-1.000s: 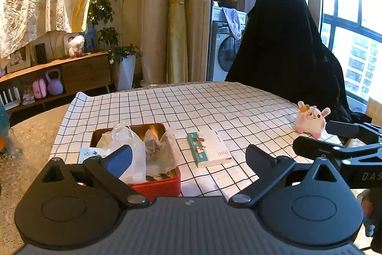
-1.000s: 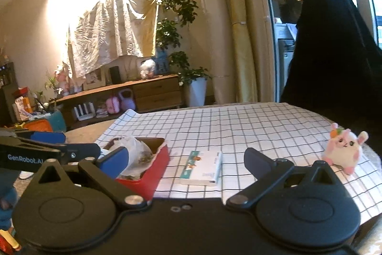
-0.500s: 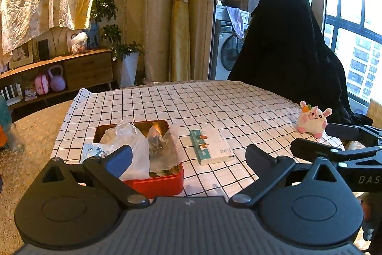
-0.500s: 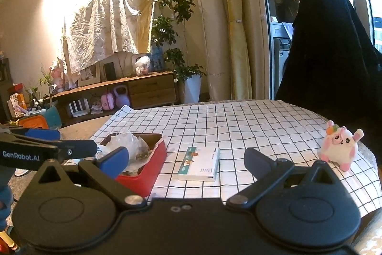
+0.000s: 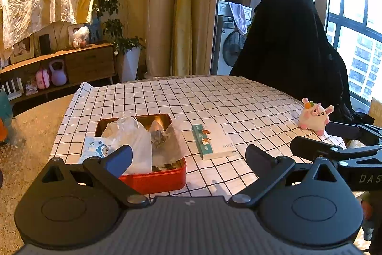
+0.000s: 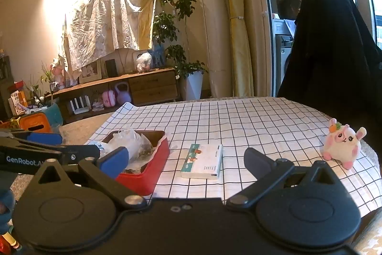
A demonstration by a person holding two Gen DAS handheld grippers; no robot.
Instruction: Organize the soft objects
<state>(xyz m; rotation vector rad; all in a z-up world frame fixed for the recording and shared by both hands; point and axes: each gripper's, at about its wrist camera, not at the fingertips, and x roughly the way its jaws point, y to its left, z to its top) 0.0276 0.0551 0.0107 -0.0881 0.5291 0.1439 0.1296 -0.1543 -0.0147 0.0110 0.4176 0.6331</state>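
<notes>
A small white and pink plush bunny [image 5: 314, 115] [image 6: 343, 144] sits near the right edge of the checked tablecloth [image 5: 214, 97]. A red tin [image 5: 152, 177] [image 6: 145, 173] at the left holds crumpled plastic bags [image 5: 133, 135] [image 6: 130, 141]; a blue-printed soft pack [image 5: 96, 151] lies against its left side. A flat white and teal tissue pack [image 5: 213, 140] [image 6: 203, 161] lies between tin and bunny. My left gripper [image 5: 188, 155] stands open above the table's near edge, facing the tin and the pack. My right gripper [image 6: 186, 159] is open too, empty, in front of the tissue pack.
A tall shape draped in black cloth [image 5: 289, 40] stands behind the table on the right. A wooden sideboard [image 5: 71, 63] with toys, potted plants [image 5: 119, 4] and a hung sheet line the far wall. Bare tabletop [image 5: 31, 135] lies left of the cloth.
Both grippers have risen and tilted slightly, so the table sits lower and a little further in view. Nothing on the table has moved, and both stay open.
</notes>
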